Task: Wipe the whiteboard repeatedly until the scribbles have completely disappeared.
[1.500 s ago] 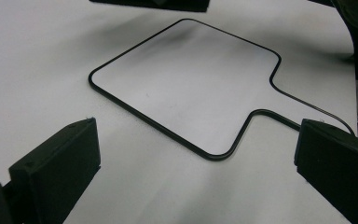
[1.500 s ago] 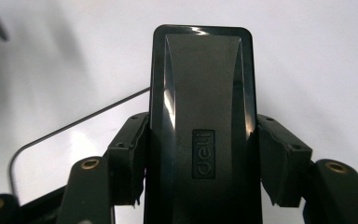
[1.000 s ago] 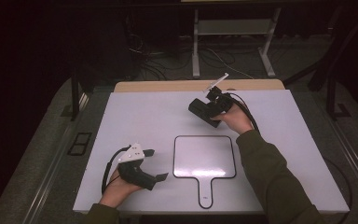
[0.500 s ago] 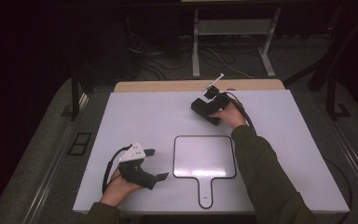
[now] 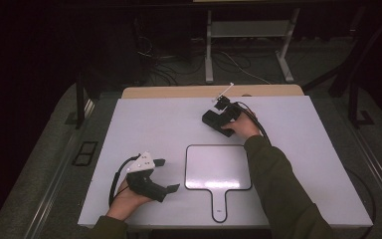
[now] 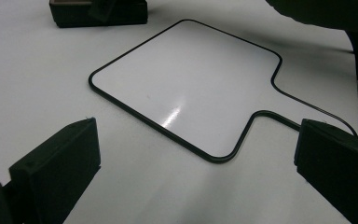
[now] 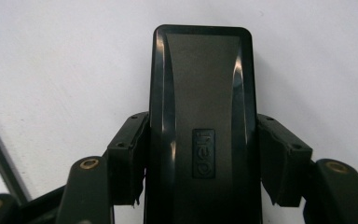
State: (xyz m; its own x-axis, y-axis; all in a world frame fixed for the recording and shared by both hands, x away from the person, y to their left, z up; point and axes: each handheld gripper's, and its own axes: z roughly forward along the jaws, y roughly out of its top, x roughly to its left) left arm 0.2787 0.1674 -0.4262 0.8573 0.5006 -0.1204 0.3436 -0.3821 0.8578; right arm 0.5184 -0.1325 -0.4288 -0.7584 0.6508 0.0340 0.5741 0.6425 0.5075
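Two hands work at the white table (image 5: pixel 144 124), and just one of them has changed since a second ago. At about seven o'clock on the tabletop, the left gripper (image 5: pixel 167 175) rests where it was. Its hand lies low near the front edge, and its jaws are released and spread wide, aimed toward three o'clock at the whiteboard paddle (image 5: pixel 218 167). They hold nothing. The paddle lies flat at six o'clock, handle toward the person, and has not moved.

At about one o'clock, the right gripper (image 5: pixel 219 121) has sunk toward the tabletop and drifted slightly toward the far edge. It carries the black power brick (image 7: pixel 200 84) with it. The right gripper view shows both pads clenched against the brick's long sides, with its flat branded face up and its far end pointing ahead along the jaws. The brick now sits at the surface or only just off it, and I cannot tell whether it touches.

I read the descent as a set-down nearly finished, with letting go as the likely next step. The right forearm stretches forward from five o'clock, the wrist is fairly level, and the hand is wrapped over the gripper's body, jaws pointing toward ten o'clock.
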